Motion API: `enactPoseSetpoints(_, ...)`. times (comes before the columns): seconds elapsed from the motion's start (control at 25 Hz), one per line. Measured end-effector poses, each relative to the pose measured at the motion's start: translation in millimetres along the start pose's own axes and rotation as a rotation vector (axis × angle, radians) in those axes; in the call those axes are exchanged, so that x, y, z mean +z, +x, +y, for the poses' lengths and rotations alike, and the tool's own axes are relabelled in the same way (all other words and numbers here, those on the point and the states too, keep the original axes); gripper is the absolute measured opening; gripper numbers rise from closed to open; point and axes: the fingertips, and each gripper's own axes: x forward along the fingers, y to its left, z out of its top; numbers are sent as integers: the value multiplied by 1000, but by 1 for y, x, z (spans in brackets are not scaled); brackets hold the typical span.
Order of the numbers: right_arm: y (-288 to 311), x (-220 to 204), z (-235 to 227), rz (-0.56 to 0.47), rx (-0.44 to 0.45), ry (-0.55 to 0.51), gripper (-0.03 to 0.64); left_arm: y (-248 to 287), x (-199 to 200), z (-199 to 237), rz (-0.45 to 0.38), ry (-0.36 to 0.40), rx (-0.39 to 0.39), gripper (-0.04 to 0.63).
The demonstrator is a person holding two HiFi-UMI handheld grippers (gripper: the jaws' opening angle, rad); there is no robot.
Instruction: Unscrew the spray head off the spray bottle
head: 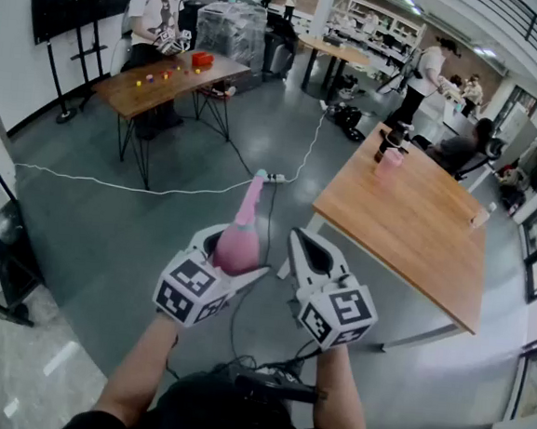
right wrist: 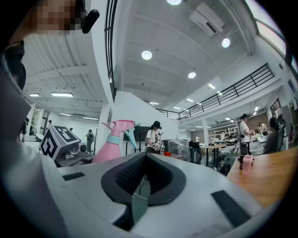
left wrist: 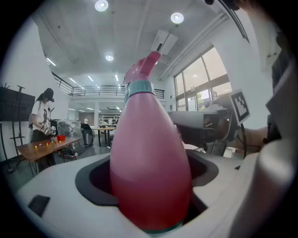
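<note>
**One bottle gripped, head not yet off**

One pink spray bottle (left wrist: 149,172) sat in the left gripper (head: 231,264), whose jaws were clamped on its wide lower body. It was held in the air in front of the person, over the floor, neck pointing away and slightly up. Its one spray head (left wrist: 142,69) was on the neck, with a teal collar (left wrist: 138,88) just under it. The right gripper (head: 307,250) hovered just beside the bottle, to its right and apart from it. Its jaws were closed together with nothing between them.

The bottle looked like smooth, light plastic, and whether it held liquid could not be told. Its tapered body would probably be slippery and could turn or slide in the jaws under a twist. Thin walls might also give if squeezed hard. The low, wide part was likely the best place to brace it. The collar seemed the right place for the other jaws, since the trigger and nozzle looked weaker and would not turn the thread.

By count there were two grippers, one bottle, one head and one collar. A wooden table (head: 408,221) stood to the right, well apart.
</note>
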Motion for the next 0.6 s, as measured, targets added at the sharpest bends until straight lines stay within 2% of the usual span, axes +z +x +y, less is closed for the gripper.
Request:
enactPoseSetpoints(0.32, 3, 3, 3, -12, -12, 32, 10, -4, 1, 2, 0, 1, -12, 430)
enactPoseSetpoints(0.6, 0, 3, 4, 1, -11, 12, 11, -2, -1, -4, 4, -1, -24, 430)
